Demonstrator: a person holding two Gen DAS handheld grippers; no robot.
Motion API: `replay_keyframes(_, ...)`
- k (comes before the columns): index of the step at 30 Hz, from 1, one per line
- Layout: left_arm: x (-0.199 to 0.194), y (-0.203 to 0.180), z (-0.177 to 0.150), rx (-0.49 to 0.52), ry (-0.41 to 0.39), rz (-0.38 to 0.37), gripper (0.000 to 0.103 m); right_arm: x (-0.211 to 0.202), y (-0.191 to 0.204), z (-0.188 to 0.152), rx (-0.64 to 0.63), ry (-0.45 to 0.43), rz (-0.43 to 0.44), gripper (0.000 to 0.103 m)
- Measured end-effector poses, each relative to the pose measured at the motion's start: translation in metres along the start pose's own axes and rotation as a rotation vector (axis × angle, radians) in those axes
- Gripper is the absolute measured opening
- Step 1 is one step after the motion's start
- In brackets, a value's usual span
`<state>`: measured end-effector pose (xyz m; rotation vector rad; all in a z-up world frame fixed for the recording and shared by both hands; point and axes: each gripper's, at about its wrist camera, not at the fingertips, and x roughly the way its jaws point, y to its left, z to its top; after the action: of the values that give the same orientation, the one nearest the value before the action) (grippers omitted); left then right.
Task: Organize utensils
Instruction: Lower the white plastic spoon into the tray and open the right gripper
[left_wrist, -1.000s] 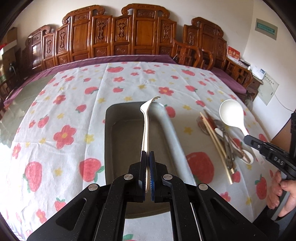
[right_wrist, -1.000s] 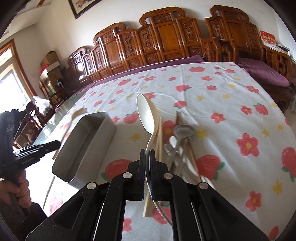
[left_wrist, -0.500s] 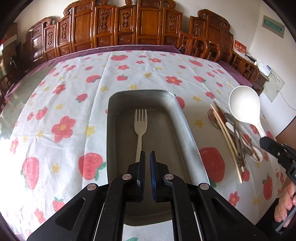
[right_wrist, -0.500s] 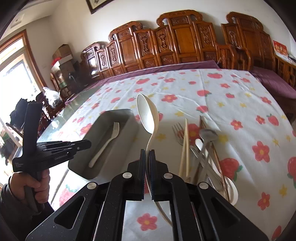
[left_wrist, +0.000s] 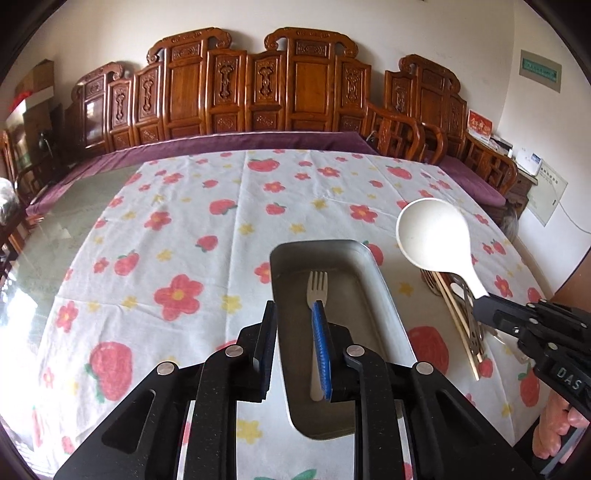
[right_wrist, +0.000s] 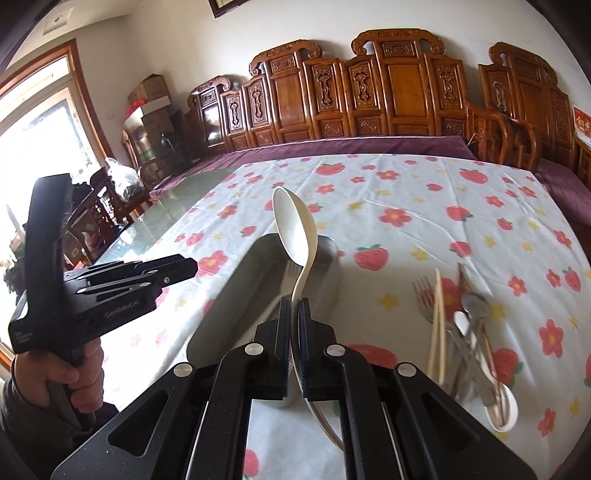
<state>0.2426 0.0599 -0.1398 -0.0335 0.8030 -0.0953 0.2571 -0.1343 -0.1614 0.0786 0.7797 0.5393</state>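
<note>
The left gripper (left_wrist: 294, 314) hangs over the near end of the metal tray (left_wrist: 384, 295) with its jaws apart and nothing between them; a cream plastic fork (left_wrist: 317, 286) lies flat inside the tray, tines toward the far edge of the tabletop, its handle running under the blue-padded finger (left_wrist: 320, 350); the right gripper (right_wrist: 294, 310) is clamped on the handle of a large white ladle-like spoon (right_wrist: 295, 232), whose bowl is raised in the air above the tray's far end and right rim; the tray sits on a strawberry-and-flower tablecloth (left_wrist: 184, 229), toward the near edge of the tabletop; to the tray's right, near the right edge, a loose heap of utensils (right_wrist: 469, 332) rests on the cloth: a pair of wooden chopsticks (right_wrist: 437, 325), a metal fork (right_wrist: 423, 295), a metal spoon (right_wrist: 474, 302) and a white spoon (right_wrist: 504, 410) at the near end, all overlapping; carved wooden chairs (left_wrist: 258, 88) line the far side of the table.
</note>
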Motion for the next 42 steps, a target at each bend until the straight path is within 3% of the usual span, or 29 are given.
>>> replay_keyframes(17, -0.015, 0.036, 0.005, -0.052, -0.03, 0.006, 0.018, 0.1, 0.021, 0.004, 0.132, 0.154, 0.029, 0.006)
replay_keyframes(25, -0.015, 0.037, 0.004, -0.053, -0.029, 0.01, 0.018, 0.119, 0.02, 0.0, 0.141, 0.185, 0.03, 0.009)
replay_keyframes(33, -0.011, 0.028, 0.003, -0.043, -0.026, -0.002, 0.018, 0.085, 0.014, 0.004, 0.071, 0.134, 0.031, 0.009)
replay_keyframes(40, -0.005, -0.003, 0.003, -0.002, -0.018, -0.044, 0.02, 0.019, -0.021, 0.001, -0.02, 0.064, -0.091, 0.009)
replay_keyframes(42, -0.003, -0.015, 0.003, 0.014, -0.017, -0.059, 0.024, 0.003, -0.038, -0.002, -0.029, 0.056, -0.133, 0.009)
